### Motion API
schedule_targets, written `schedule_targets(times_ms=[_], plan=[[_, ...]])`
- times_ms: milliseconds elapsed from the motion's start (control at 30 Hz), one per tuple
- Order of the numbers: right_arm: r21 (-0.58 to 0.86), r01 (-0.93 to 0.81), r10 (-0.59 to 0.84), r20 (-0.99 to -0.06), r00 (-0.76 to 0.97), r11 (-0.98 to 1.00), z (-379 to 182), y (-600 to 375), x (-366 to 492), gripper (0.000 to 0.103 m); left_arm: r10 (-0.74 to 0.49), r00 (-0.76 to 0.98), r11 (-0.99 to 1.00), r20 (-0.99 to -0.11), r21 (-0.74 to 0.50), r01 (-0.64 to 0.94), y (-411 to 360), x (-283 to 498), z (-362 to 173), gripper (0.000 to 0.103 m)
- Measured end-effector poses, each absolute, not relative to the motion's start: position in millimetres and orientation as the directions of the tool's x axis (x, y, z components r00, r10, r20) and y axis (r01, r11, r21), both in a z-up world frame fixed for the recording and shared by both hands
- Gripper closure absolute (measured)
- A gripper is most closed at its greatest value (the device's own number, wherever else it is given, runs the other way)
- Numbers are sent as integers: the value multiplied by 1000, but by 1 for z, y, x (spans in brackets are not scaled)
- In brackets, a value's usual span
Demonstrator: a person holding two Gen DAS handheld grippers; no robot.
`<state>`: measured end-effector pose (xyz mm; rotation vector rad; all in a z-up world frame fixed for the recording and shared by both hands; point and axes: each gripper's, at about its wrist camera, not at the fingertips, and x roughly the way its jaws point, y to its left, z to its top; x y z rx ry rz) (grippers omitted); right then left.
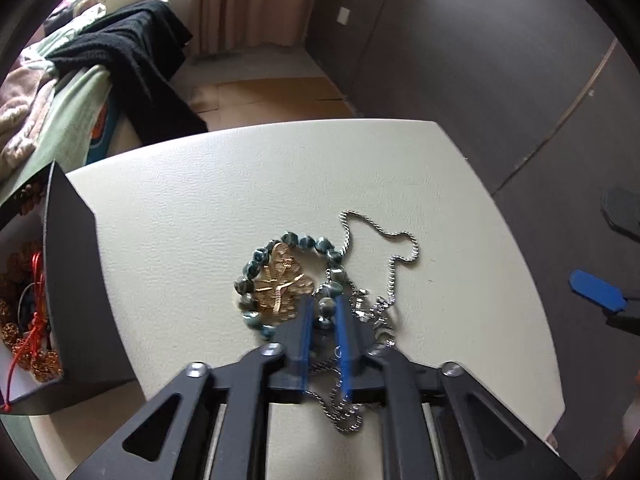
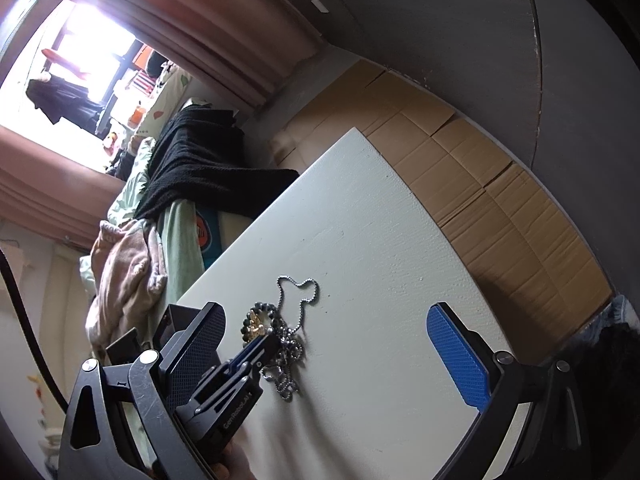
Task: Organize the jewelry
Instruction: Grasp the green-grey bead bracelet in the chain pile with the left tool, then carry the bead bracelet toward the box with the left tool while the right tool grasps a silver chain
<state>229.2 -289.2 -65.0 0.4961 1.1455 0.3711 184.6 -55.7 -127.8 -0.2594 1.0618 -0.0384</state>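
Left wrist view, left tongs point(image 1: 324, 312): down on the counter point(image 1: 240, 184), fingers drawn close, pinching the bead bracelet point(image 1: 256, 266) at its near-right beads.
Left wrist view, bead bracelet: dark teal beads in a ring, lying flat mid-counter, one bead right between the blue pads.
Left wrist view, gold ornament point(image 1: 280, 284): sitting inside the bracelet ring (a filigree piece, exact form hard to tell).
Left wrist view, silver chain point(image 1: 384, 240): looping out to the right of the bracelet, bunched beside the right finger, trailing back under the tongs.
Left wrist view, black box point(image 1: 76, 280): at the counter's left edge, open, with red cord and brown-gold beads point(image 1: 28, 344) inside.
Left wrist view, right tongs' blue pad point(image 1: 596, 290): peeking in at far right, well apart from the jewelry.
Right wrist view, right tongs point(image 2: 332, 340): spread wide, hovering over the counter, nothing between the fingers.
Right wrist view, left tongs: low left of frame, tips on the jewelry pile.
Right wrist view, silver chain point(image 2: 298, 292): curling beyond the pile and bunched just right of the left tongs' tips.
Right wrist view, bed point(image 2: 132, 240): beyond the counter, heaped with a black throw point(image 2: 200, 160) and pink fabric.
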Motion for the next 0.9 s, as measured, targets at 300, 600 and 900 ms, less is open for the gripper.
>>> schedule_targets(times_ms=[300, 600, 900], plan=[[545, -87, 539, -771, 341, 834, -66, -271, 226, 0, -216, 554, 932, -804, -339, -128, -32, 169, -98, 95], [492, -190, 527, -816, 240, 849, -86, -227, 218, 34, -236, 637, 897, -734, -416, -146, -4, 150, -64, 95], [471, -254, 517, -841, 158, 845, -106, -184, 212, 66, -255, 686, 866, -681, -477, -151, 21, 133, -44, 95]])
